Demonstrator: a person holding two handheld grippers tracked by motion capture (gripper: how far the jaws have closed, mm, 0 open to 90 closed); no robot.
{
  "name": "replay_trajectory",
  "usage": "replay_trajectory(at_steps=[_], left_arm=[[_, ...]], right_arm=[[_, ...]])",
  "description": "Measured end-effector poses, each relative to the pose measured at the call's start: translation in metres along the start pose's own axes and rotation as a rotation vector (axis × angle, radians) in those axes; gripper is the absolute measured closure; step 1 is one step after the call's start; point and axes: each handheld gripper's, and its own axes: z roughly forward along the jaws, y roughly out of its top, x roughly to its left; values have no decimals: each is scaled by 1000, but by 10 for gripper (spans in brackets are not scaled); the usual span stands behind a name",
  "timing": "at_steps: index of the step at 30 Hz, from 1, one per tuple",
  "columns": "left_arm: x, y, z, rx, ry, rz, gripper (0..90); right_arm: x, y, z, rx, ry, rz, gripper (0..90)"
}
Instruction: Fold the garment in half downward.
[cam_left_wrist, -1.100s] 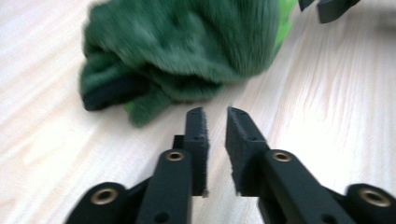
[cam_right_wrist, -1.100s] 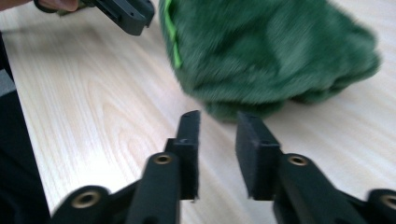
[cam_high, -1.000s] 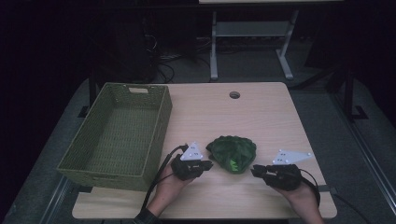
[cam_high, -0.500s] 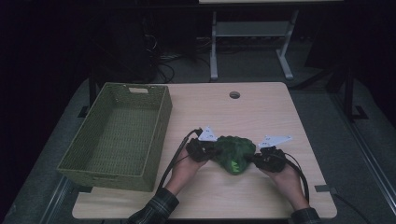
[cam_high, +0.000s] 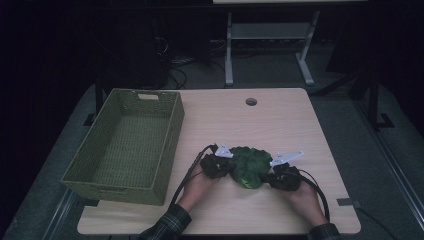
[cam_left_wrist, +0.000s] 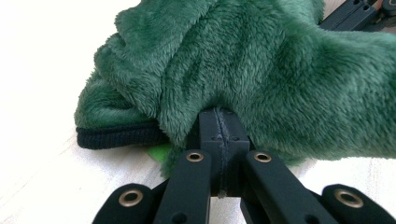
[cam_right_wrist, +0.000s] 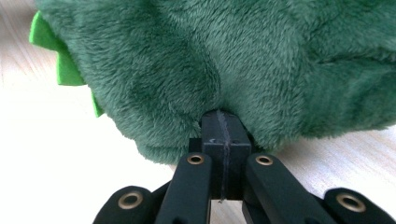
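Hands low on table, left gripper (cam_high: 223, 165) and right gripper (cam_high: 272, 176) pinching green plush (cam_high: 248, 164)

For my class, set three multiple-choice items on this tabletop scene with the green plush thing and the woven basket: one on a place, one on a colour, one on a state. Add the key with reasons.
1. Where does the basket stand from the plush toy, in the high view?
A left
B right
C on top of it

2. What colour is the toy's fur?
A red
B dark green
C white

3. How do the jaws of the left gripper and right gripper stand?
A wide open
B shut at the fur
C one open, one shut

Key: 1 A, it stands by the table's left edge; 2 B, both gripper views show it; 3 B, each pair's jaws meet at a seam.
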Motion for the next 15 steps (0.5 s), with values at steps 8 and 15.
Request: replay_trajectory(at_steps=[8,15], left_arm=[[3,0,-6,-15,-2,-4,897],[1,2,-20,-48,-3,-16,874]], right_arm=[[2,-2,-4,20,-6,-7,900],[2,-6,-22,-39,-13,8,900]])
